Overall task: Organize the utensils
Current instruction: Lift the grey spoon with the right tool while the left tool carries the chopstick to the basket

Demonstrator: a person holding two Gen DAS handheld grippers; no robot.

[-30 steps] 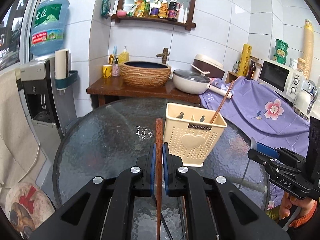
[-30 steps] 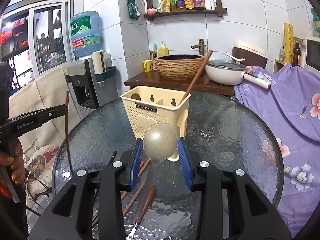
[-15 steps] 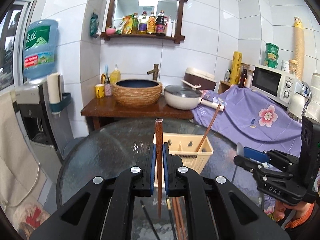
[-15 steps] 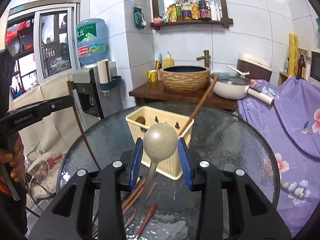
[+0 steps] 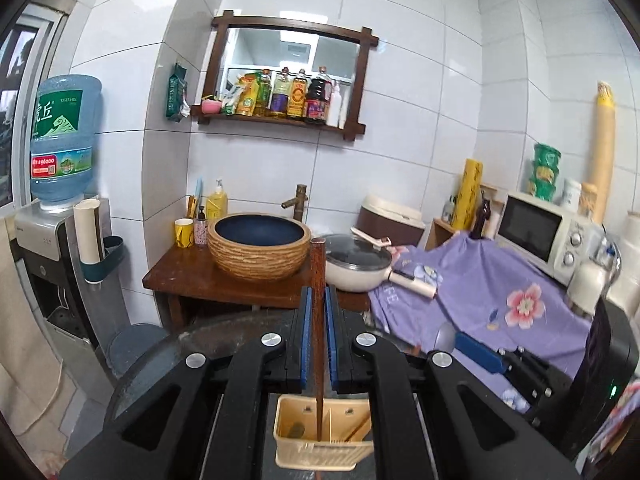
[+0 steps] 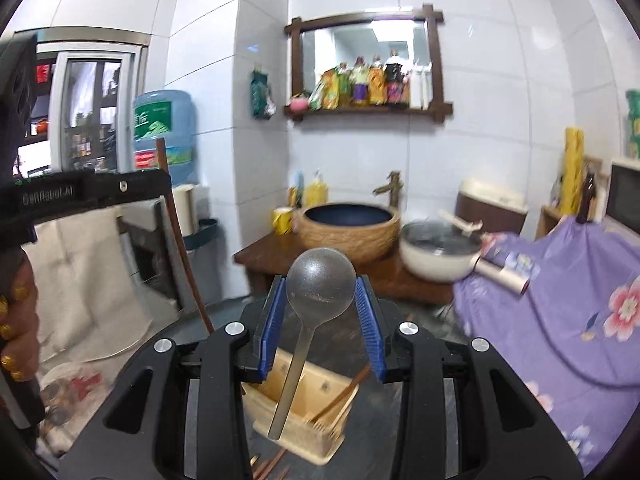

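— While both tools hang over the holder point(image 5: 320, 438), which step is this?

— Carrying, I'd say, just short of the drop. The left gripper point(image 5: 316, 332) is clamped narrow on a dark wooden chopstick point(image 5: 318, 280), held upright with its lower end over the left compartment. The right gripper point(image 6: 320, 320) grips a spoon point(image 6: 320, 286) by its bowl, handle hanging down toward the holder.

— What does the next move call for?

— Lowering each straight into a slot before letting go. One chopstick point(image 5: 357, 429) already leans in the right compartment.

— And the materials?

— Cream plastic holder, boxy, with a divider and perforated walls. The spoon looks like dull grey metal with a round bowl and flat, slim handle. The chopstick is a square-topped stick of reddish-brown wood. Under it all, the round worktop point(image 5: 160, 364) is dark pebbled glass.
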